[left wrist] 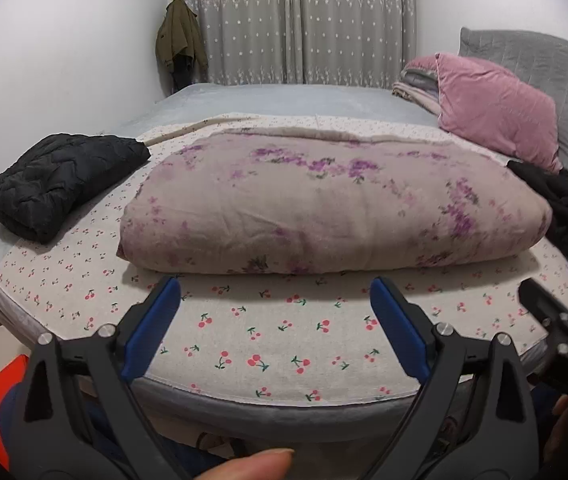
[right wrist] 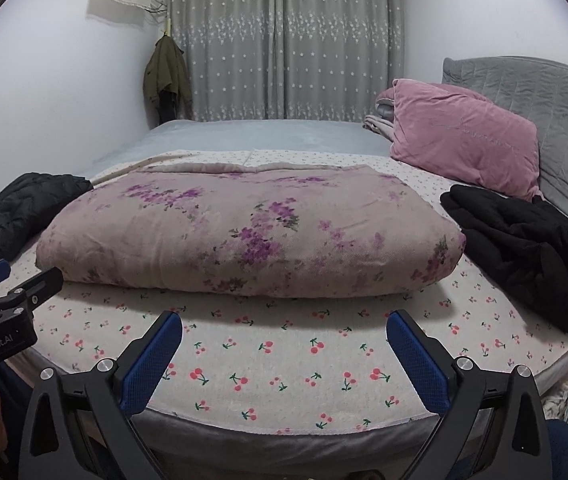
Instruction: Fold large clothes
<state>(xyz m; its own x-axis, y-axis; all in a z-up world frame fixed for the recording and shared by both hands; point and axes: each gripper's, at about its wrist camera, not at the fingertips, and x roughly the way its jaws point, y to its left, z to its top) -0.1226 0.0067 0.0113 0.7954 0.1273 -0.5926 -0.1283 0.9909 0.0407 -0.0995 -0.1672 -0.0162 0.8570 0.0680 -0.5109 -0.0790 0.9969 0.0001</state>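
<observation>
A folded mauve floral quilt [left wrist: 324, 204] lies in the middle of the cherry-print sheet [left wrist: 268, 344]; it also shows in the right wrist view [right wrist: 244, 236]. A folded black quilted jacket [left wrist: 64, 184] lies to its left, also visible in the right wrist view [right wrist: 24, 212]. A crumpled black garment [right wrist: 524, 252] lies to the quilt's right, partly seen in the left wrist view [left wrist: 564, 208]. My left gripper [left wrist: 276, 292] is open and empty, in front of the quilt over the sheet. My right gripper [right wrist: 284, 328] is open and empty, also short of the quilt.
A pink pillow [right wrist: 464, 140] and stacked bedding lean on the grey headboard [right wrist: 544, 92] at the right. Grey star curtains [right wrist: 284, 40] and a hanging green jacket [right wrist: 166, 76] are behind the bed. The bed's front edge [right wrist: 284, 436] is just below my grippers.
</observation>
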